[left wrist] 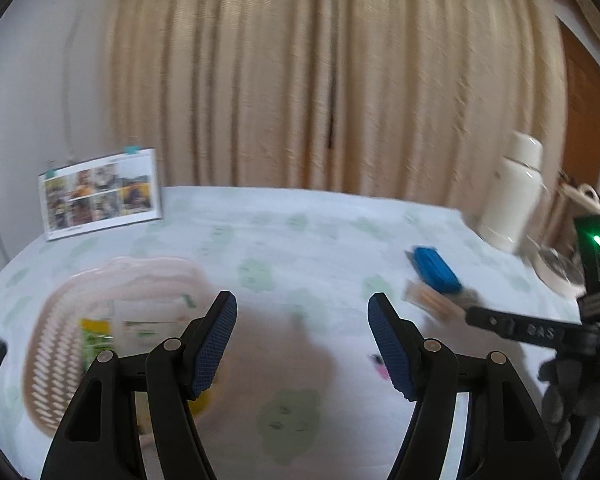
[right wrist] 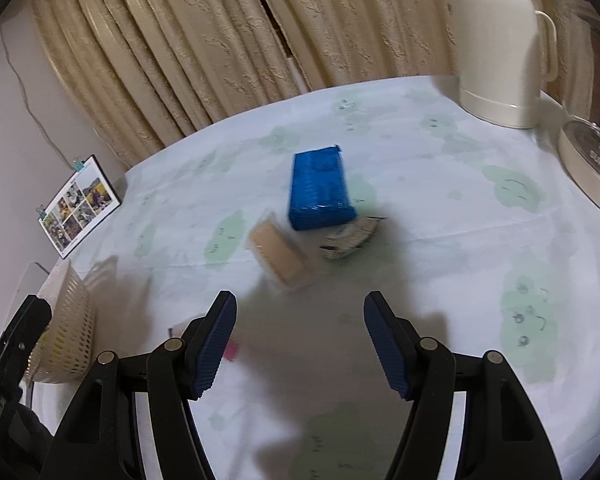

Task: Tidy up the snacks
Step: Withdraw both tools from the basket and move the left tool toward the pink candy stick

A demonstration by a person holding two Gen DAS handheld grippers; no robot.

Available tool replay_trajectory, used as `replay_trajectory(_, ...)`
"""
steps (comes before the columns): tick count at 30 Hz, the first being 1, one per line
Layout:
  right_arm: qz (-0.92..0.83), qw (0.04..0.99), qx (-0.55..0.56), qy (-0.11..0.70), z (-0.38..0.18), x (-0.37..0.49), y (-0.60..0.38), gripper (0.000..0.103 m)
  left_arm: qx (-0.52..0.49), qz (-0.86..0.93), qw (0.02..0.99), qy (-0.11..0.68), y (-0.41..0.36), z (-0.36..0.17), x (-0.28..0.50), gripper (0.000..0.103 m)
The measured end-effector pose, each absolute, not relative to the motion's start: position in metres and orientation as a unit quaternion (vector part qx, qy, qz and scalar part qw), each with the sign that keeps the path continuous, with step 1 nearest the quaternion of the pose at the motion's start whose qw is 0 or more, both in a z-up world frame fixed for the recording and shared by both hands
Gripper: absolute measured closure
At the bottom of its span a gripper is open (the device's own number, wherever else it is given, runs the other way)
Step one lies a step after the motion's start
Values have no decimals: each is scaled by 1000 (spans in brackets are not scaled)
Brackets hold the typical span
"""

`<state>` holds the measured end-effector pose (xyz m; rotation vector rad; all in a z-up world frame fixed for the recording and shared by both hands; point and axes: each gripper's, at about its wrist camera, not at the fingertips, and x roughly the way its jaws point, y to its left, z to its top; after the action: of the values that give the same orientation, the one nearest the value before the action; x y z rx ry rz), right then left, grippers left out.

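Left gripper (left wrist: 302, 340): jaws spread wide, nothing between the blue pads; it hangs above the table, just right of the basket.
Right gripper (right wrist: 300, 340): jaws spread wide, empty; it hangs above the near part of the table, with the loose snacks beyond its fingertips.
Table (right wrist: 440, 260): covered by a pale cloth printed with green smiling shapes.
Basket (left wrist: 60, 320): pinkish slotted plastic, on the left near side of the table; it holds a yellow-green packet (left wrist: 94, 342) and a white packet with green print (left wrist: 148, 326). In the right wrist view its wall shows at the far left edge (right wrist: 70, 332).
Blue packet (right wrist: 320, 188): lies flat mid-table, well apart from the basket, to the right of it.
Tan packet (right wrist: 280, 256): clear-wrapped, just near-left of the blue packet; blur hides whether they touch.
Grey patterned packet (right wrist: 350, 238): small, at the near right corner of the blue packet, seemingly against it.
Pink item (right wrist: 231, 350): small, on the cloth beside the right gripper's left finger; too blurred to identify.
Photo card (left wrist: 100, 196): stands at the far left edge, clips on its top.
Cream flask (right wrist: 500, 52): upright, far right, with a handle.
Round appliance (right wrist: 588, 168): right edge, lettering partly legible.
Curtain (left wrist: 320, 80): beige, behind the table.
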<state>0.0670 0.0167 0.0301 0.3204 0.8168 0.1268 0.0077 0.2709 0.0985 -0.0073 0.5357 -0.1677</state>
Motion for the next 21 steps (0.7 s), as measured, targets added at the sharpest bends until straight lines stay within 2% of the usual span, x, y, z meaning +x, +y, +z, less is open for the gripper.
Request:
replay_trajectory(7,40,900,137,413,24,67,7,39,40,-178,925,333,233,80,29,34)
replay_trajectory(14,30,894,112,433,19,71,4,39,75,-193,898,389,213,51,52,34)
replay_trajectory(21,38,894,98,436,19,71,6,36,96,-209,880,415,202,35,64,34)
